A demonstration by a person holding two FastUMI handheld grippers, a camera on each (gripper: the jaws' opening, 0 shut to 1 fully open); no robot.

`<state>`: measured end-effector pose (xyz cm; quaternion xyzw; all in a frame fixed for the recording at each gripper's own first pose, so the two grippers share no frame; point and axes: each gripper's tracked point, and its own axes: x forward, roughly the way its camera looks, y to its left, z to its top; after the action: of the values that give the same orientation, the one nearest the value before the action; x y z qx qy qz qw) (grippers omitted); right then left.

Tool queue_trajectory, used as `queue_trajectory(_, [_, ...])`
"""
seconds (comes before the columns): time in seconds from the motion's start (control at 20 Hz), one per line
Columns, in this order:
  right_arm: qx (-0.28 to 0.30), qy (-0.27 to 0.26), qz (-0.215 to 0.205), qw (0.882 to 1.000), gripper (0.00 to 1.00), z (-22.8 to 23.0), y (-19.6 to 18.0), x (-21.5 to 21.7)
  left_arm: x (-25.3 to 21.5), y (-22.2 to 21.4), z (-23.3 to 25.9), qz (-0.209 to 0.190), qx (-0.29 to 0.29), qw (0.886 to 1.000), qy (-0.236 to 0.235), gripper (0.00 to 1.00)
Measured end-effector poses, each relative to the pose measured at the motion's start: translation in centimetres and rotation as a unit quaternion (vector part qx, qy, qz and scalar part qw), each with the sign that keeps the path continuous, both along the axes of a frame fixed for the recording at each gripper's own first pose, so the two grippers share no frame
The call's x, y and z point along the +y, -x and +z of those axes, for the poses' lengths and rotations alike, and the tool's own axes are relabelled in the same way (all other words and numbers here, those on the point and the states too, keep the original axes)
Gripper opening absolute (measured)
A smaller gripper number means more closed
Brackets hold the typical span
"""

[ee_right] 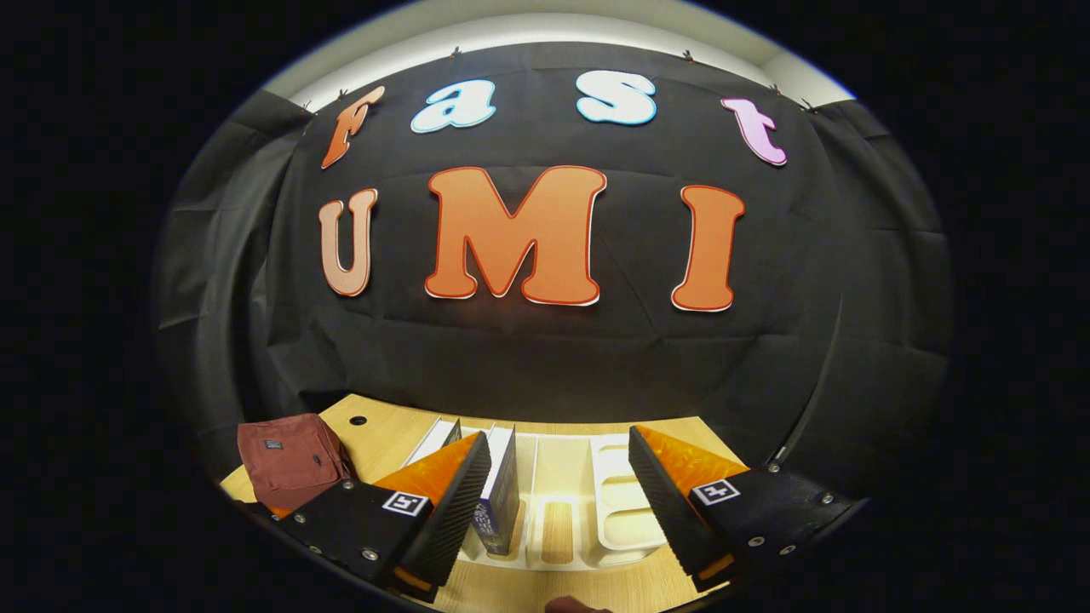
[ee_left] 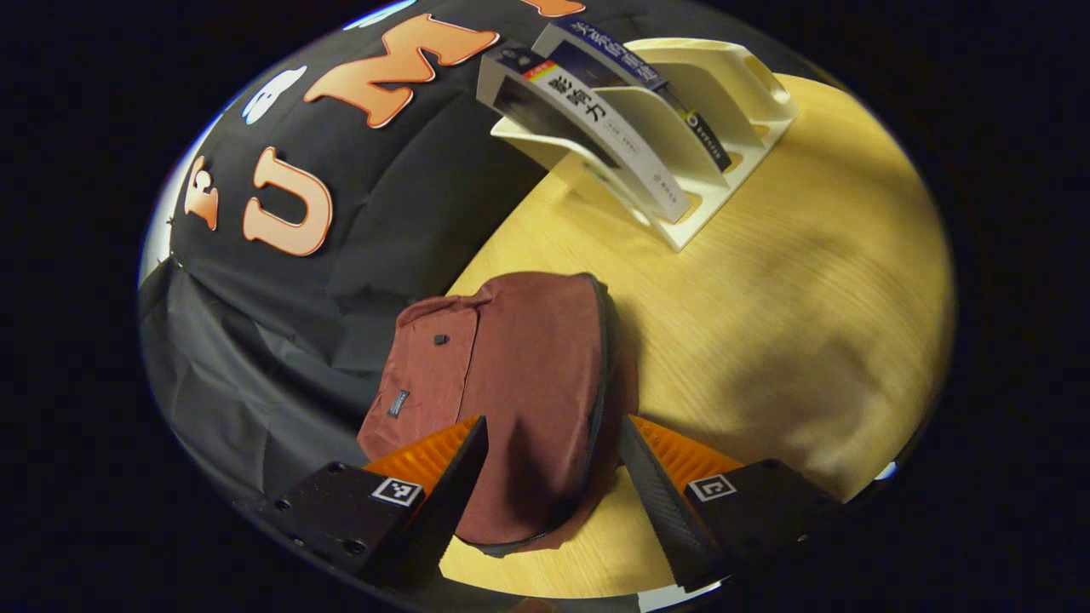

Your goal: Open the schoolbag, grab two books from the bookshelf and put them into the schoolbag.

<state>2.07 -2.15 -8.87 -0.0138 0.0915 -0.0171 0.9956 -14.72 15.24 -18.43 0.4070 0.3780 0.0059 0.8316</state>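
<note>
Schoolbag lies flat on the table, zipped, left of the bookshelf. We see two books leaning in the bookshelf's slots. Left gripper hangs just above the schoolbag, jaws wide, holding nothing. Right gripper faces the bookshelf, wide open, empty.

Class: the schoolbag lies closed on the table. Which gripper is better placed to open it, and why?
Left. The left gripper hangs open directly over the schoolbag, fingers either side of it. The right gripper faces the bookshelf.
</note>
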Motion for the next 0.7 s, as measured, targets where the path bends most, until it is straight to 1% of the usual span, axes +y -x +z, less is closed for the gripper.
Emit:
queue_trajectory(0.05, [0.0, 0.0, 0.001, 1.0, 0.97, 0.0, 0.0, 0.0, 0.1, 0.2, 0.4, 0.008, -0.002, 1.0, -0.009, 0.97])
queue_trajectory(0.15, [-0.002, -0.001, 0.004, 1.0, 0.96, 0.0, 0.0, -0.1, 0.4, -0.5, 1.4, -0.004, -0.028, 0.999, -0.036, 0.96])
queue_trajectory(0.25, [-0.001, -0.004, 0.007, 1.0, 0.97, -0.1, 0.0, -0.1, 1.1, -1.5, 1.6, -0.003, -0.039, 0.998, -0.048, 0.95])
queue_trajectory(0.4, [0.001, -0.01, 0.012, 1.0, 0.97, -0.2, 0.1, -0.3, 1.2, -1.0, 1.4, 0.011, -0.025, 0.998, -0.052, 0.95])
queue_trajectory(0.5, [-0.001, -0.009, 0.015, 1.0, 0.97, -0.2, 0.2, -0.5, 1.1, -1.0, 1.0, 0.015, -0.017, 0.998, -0.054, 0.89])
queue_trajectory(0.55, [-0.002, -0.011, 0.017, 1.0, 0.96, -0.1, 0.3, -0.6, 1.3, -1.2, 0.7, 0.017, -0.012, 0.998, -0.063, 0.78])
queue_trajectory(0.6, [-0.002, -0.012, 0.018, 1.0, 0.96, -0.3, 0.4, -0.6, 1.4, -1.1, 0.8, 0.02, -0.006, 0.998, -0.065, 0.54])
queue_trajectory(0.65, [-0.001, -0.013, 0.021, 1.0, 0.97, -0.2, 0.4, -0.7, 1.4, -0.7, 0.2, 0.031, 0.016, 0.998, -0.055, 0.3])
queue_trajectory(0.7, [-0.002, -0.013, 0.022, 1.0, 0.96, -0.2, 0.5, -0.8, 1.2, -0.1, 0.3, 0.041, 0.023, 0.998, -0.047, 0.25])
